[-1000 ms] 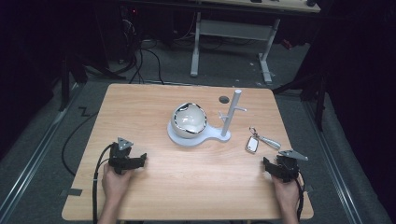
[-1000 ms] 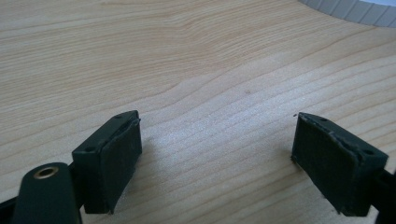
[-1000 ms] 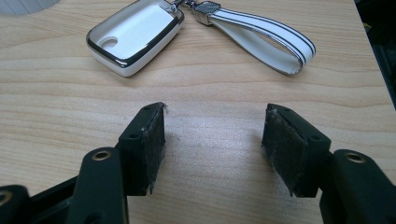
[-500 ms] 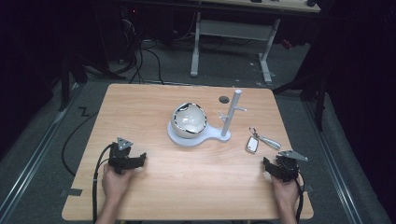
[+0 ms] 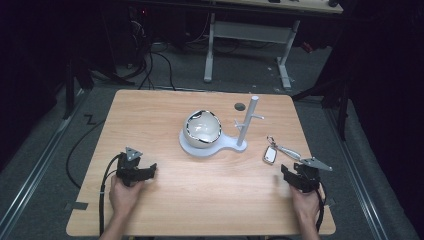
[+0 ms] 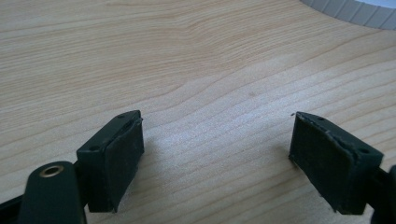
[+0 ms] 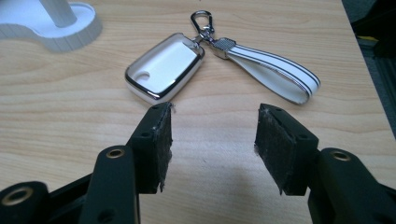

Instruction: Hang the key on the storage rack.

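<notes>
Your left hand-held gripper rests low on the near left of the bench, jaws spread wide with only bare wood grain between them; in the left gripper view nothing touches either pad. Your right hand-held gripper sits at the near right, jaws likewise parted and empty, as the right gripper view shows.

Just beyond your right jaws lies a white key fob with a chrome rim, flat on the wood, close to the left pad's tip but not touching it. A metal clasp joins it to a white strap with dark edge lines, which runs off to the right. In the high view, the fob lies between your right gripper and the stand.

Farther out, near the bench's middle, stands a white stand with an upright post and short pegs. A glossy white bowl-like object rests on its round base. A small dark hole marks the bench behind it.
</notes>
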Available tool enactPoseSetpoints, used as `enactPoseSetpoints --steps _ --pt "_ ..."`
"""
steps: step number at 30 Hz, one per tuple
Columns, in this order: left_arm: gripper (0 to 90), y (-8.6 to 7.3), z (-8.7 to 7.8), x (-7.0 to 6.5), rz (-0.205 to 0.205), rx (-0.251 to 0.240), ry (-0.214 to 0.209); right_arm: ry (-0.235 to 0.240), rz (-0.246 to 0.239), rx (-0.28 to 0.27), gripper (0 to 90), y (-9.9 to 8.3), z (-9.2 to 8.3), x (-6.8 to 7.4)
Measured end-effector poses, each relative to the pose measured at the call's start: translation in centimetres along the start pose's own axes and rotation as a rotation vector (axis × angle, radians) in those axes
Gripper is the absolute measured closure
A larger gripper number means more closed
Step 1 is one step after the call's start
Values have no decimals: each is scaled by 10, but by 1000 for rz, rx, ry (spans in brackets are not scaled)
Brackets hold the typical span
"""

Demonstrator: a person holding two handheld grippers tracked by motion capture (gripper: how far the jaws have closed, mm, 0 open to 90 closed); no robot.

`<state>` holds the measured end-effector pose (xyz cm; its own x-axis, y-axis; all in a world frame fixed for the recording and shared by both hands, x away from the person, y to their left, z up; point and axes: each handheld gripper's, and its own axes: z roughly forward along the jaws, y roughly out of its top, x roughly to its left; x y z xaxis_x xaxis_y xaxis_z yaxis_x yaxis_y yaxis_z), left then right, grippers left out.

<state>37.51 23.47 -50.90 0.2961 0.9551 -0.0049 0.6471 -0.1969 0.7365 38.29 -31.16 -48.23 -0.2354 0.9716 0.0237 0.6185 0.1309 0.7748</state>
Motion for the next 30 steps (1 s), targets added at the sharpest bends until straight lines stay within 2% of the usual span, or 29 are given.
enactPoseSetpoints --steps 8,9,12,17,20,25,29,30 --pt "177 0 0 0 0 0 -2 29 -7 -5 452 8 6 11" --pt "177 0 0 0 0 0 -2 32 6 2 441 8 10 13" --pt "177 0 1 0 0 -1 -3 32 3 15 429 12 14 15" --pt "177 1 1 0 0 -1 -3 39 -17 34 424 24 23 23" --pt "177 0 0 0 1 0 -3 41 -10 39 426 33 31 26" --pt "177 0 0 0 0 0 -3 34 17 62 408 43 47 28" --pt "177 0 0 0 1 0 -3 13 24 75 384 48 57 29" --pt "177 0 0 0 0 -1 -3 -8 24 83 373 52 62 30"
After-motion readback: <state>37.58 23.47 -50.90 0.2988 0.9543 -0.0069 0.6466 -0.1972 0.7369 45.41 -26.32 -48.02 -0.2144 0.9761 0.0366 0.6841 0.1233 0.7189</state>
